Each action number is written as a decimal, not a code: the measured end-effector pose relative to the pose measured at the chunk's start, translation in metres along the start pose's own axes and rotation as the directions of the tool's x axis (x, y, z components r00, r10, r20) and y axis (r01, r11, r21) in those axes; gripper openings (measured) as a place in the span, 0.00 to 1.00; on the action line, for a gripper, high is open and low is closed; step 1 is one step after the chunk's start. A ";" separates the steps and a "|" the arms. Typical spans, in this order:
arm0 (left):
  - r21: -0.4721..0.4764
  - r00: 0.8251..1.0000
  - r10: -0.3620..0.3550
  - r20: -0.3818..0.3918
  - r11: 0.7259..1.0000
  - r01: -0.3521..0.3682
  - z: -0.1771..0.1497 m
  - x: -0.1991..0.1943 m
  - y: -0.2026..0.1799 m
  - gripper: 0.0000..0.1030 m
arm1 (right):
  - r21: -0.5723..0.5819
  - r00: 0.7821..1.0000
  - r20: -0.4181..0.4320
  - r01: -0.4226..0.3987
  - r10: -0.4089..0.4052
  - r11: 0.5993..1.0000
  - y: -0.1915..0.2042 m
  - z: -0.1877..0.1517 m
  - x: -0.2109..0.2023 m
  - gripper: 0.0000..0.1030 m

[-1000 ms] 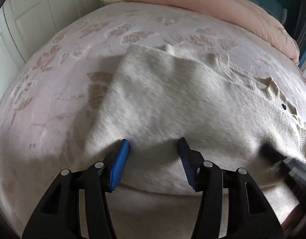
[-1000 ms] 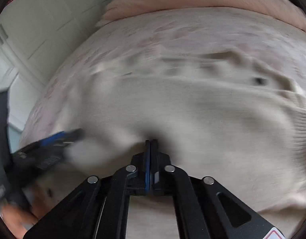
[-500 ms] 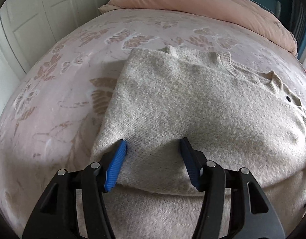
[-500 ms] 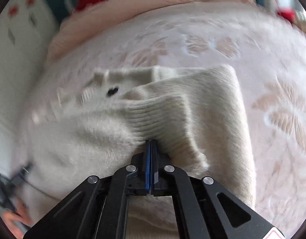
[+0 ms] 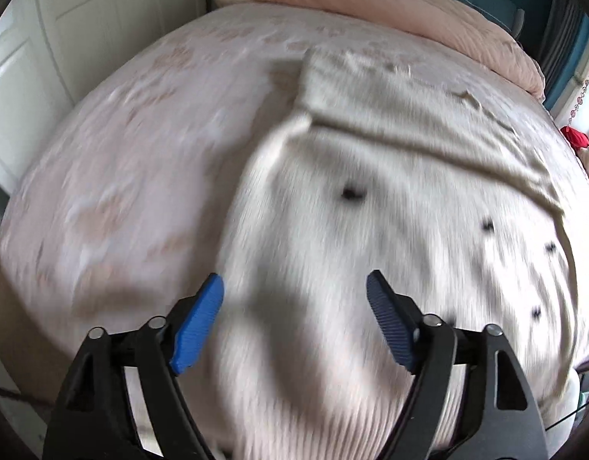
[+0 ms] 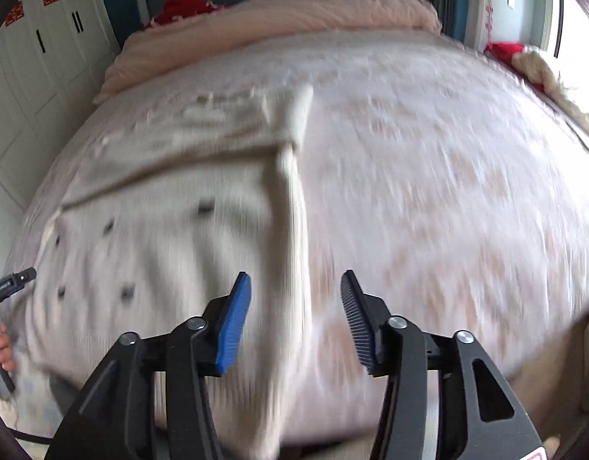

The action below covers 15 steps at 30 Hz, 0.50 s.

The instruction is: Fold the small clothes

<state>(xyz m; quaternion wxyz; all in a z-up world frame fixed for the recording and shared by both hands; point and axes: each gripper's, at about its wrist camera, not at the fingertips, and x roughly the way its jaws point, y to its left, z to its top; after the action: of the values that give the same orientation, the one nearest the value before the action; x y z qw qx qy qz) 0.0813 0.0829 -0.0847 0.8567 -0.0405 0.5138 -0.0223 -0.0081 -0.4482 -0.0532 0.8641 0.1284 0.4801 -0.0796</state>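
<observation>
with both pairs of blue-padded fingers spread and nothing pinched between them, the step in hand looks like the pause between one fold and the next on the cream knitted cardigan with small dark buttons (image 5: 371, 207), which lies on the pale pink patterned bed cover (image 5: 133, 145). in the left wrist view the garment fills the centre and right of the frame, a folded layer crossing it as a diagonal edge in the upper right; in the right wrist view it takes the left half, its long edge running down the middle. the left gripper (image 5: 294, 318) has just been opening and hangs over the knit's lower part, its fingers clear of the cloth. the right gripper (image 6: 296, 316) has just been opening too, astride the garment's long edge, with no cloth pressed by the pads. both views are smeared, so finer creases cannot be read.

to do the next fold well, i would judge that each gripper should take one corner of the same edge, biting through every layer there so the lower one does not lag. lifting only just off the bed cover and carrying both corners across together should keep the crease straight; a loose, fuzzy knit like this probably stretches and sags if hauled from one side. letting go once the edges meet squarely would spare a correction.
</observation>
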 end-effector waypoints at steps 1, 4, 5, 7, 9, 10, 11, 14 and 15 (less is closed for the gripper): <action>-0.009 1.000 -0.009 -0.010 1.000 0.009 -0.008 -0.003 0.004 0.80 | 0.014 1.000 -0.022 -0.008 0.008 1.000 -0.002 -0.011 -0.002 0.54; -0.038 0.999 -0.033 -0.034 0.999 0.032 -0.035 -0.016 0.013 0.83 | 0.085 0.993 -0.091 -0.066 0.074 0.994 -0.005 -0.045 -0.004 0.55; -0.044 0.999 -0.036 -0.038 0.998 0.034 -0.041 -0.019 0.015 0.84 | 0.110 0.989 -0.114 -0.085 0.098 0.990 -0.006 -0.055 -0.002 0.55; -0.077 0.997 -0.055 -0.051 0.996 0.051 -0.055 -0.021 0.021 0.84 | 0.134 0.981 -0.144 -0.108 0.127 0.985 -0.002 -0.069 0.001 0.55; -0.140 0.995 -0.084 -0.061 0.987 0.075 -0.066 -0.020 0.030 0.84 | 0.143 0.975 -0.165 -0.123 0.146 0.982 0.005 -0.082 0.003 0.55; -0.152 0.994 -0.086 -0.063 0.986 0.076 -0.069 -0.019 0.031 0.84 | 0.139 0.973 -0.171 -0.130 0.153 0.982 0.008 -0.085 0.006 0.55; -0.159 0.994 -0.082 -0.070 0.985 0.070 -0.074 -0.016 0.032 0.84 | 0.130 0.971 -0.183 -0.132 0.155 0.983 0.012 -0.087 0.008 0.55; -0.185 0.988 -0.110 -0.108 0.979 0.089 -0.079 -0.006 0.034 0.84 | 0.121 0.958 -0.231 -0.143 0.168 0.982 0.018 -0.088 0.020 0.55; -0.205 0.984 -0.134 -0.114 0.973 0.109 -0.080 -0.003 0.035 0.85 | 0.123 0.956 -0.238 -0.145 0.171 0.982 0.017 -0.089 0.022 0.55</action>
<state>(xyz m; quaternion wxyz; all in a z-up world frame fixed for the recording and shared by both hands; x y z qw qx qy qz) 0.0090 0.1144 -0.1224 0.8111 -0.1552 0.5634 -0.0260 -0.0638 -0.4060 -0.1143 0.7931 0.2205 0.5675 -0.0184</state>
